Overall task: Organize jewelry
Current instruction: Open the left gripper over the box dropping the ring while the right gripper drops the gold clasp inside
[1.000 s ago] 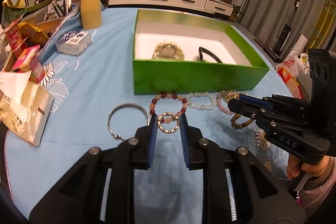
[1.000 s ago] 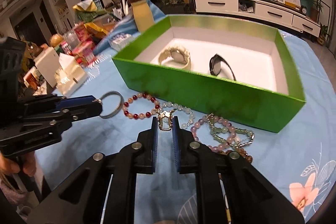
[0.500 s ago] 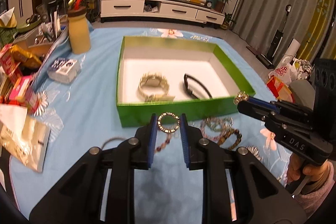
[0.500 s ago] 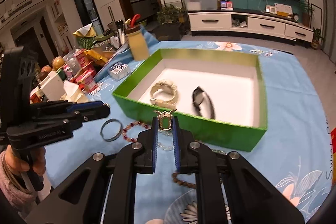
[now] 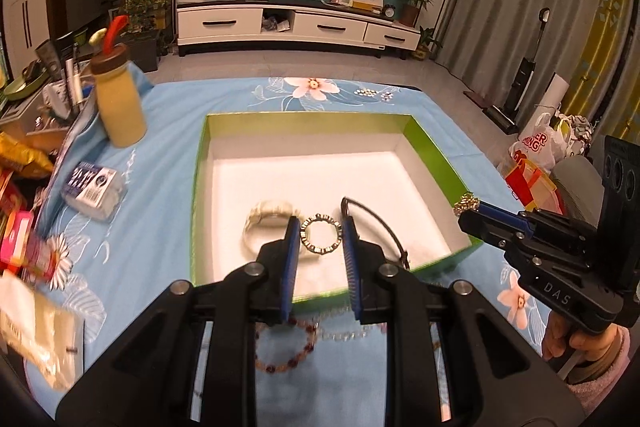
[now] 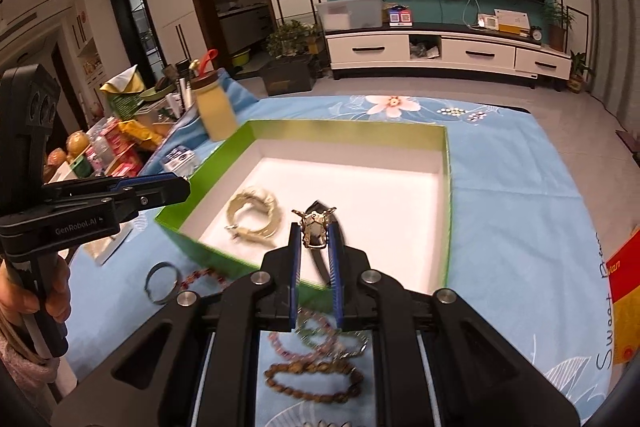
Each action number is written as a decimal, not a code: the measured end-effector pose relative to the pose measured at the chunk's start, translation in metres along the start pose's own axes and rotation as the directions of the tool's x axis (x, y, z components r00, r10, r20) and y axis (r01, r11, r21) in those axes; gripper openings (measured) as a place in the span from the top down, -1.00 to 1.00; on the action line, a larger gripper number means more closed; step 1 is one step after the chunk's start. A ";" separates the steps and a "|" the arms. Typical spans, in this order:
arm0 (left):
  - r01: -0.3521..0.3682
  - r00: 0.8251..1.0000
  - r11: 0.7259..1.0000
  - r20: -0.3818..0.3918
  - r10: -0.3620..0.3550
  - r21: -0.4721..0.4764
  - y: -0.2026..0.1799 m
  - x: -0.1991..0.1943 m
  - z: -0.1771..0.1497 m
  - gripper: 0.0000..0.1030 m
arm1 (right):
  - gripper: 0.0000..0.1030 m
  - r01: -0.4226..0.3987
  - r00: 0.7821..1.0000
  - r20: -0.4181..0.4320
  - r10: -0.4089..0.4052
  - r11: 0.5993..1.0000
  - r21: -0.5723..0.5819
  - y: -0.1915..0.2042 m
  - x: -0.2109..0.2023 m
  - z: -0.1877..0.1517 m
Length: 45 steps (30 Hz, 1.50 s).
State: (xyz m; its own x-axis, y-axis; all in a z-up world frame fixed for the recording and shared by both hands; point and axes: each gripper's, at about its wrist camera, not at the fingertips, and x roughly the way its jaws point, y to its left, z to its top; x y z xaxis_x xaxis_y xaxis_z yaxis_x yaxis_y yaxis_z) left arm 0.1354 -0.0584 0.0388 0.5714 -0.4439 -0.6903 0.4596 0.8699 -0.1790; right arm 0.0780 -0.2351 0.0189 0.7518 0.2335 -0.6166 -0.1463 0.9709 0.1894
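My left gripper [image 5: 320, 237] is shut on a small studded gold ring [image 5: 320, 238] and holds it in the air over the near wall of the green box [image 5: 199, 163]. My right gripper [image 6: 314, 237] is shut on a small gold clasp piece [image 6: 315, 231], also raised by the box [image 6: 447, 187]; it shows in the left wrist view [image 5: 466, 205]. Inside the box lie a pale watch [image 6: 253, 213] and a black band [image 5: 376, 223]. Bead bracelets [image 6: 316, 375] and a silver bangle [image 6: 161, 282] lie on the blue cloth in front of the box.
A yellow bottle [image 5: 118, 99] stands at the back left. A small packet [image 5: 90, 187] and snack packs [image 5: 16, 231] crowd the left edge. A red-yellow card [image 6: 624, 299] lies at the right edge of the cloth.
Both grippers have lifted their pieces off the cloth and moved up and forward to the box. The bracelets and bangle stay on the cloth.
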 end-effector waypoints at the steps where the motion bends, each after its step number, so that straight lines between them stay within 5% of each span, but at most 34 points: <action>1: 0.003 1.000 1.000 -0.006 -0.003 0.001 0.000 0.005 0.003 0.59 | 0.74 0.003 1.000 0.001 -0.003 1.000 0.003 -0.003 0.003 0.002; 16: 0.043 0.991 0.999 -0.126 -0.039 0.028 -0.016 0.074 0.016 0.58 | 0.74 0.040 0.998 -0.051 -0.038 0.999 0.031 -0.025 0.036 0.013; 19: 0.048 0.990 0.999 -0.136 -0.046 0.006 -0.013 0.080 0.017 0.40 | 0.68 0.054 0.997 -0.050 -0.052 0.998 0.037 -0.028 0.036 0.013; 21: 0.047 0.990 0.999 -0.131 -0.048 -0.008 -0.011 0.079 0.017 0.18 | 0.37 0.056 0.998 -0.042 -0.054 0.997 0.047 -0.030 0.034 0.013; 22: 0.050 0.990 0.999 -0.129 -0.052 -0.020 -0.009 0.079 0.018 -0.08 | 0.27 0.059 0.998 -0.038 -0.057 0.997 0.053 -0.031 0.033 0.013; 34: -0.013 1.000 0.994 -0.027 0.010 -0.107 0.027 0.012 0.008 -0.69 | 0.11 0.044 0.999 -0.007 -0.043 0.994 0.099 -0.034 -0.005 -0.002; 45: -0.156 0.988 0.959 -0.051 0.148 -0.235 0.082 -0.044 -0.039 -0.79 | -0.03 0.056 0.998 -0.034 -0.052 0.990 0.132 -0.031 -0.030 -0.027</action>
State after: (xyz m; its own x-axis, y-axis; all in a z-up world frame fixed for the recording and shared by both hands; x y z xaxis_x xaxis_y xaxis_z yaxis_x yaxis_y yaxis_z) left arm 0.1217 0.0412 0.0270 0.5981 -0.2985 -0.7438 0.1922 0.9544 -0.2285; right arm 0.0428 -0.2712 0.0111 0.7364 0.1840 -0.6511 -0.0177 0.9672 0.2533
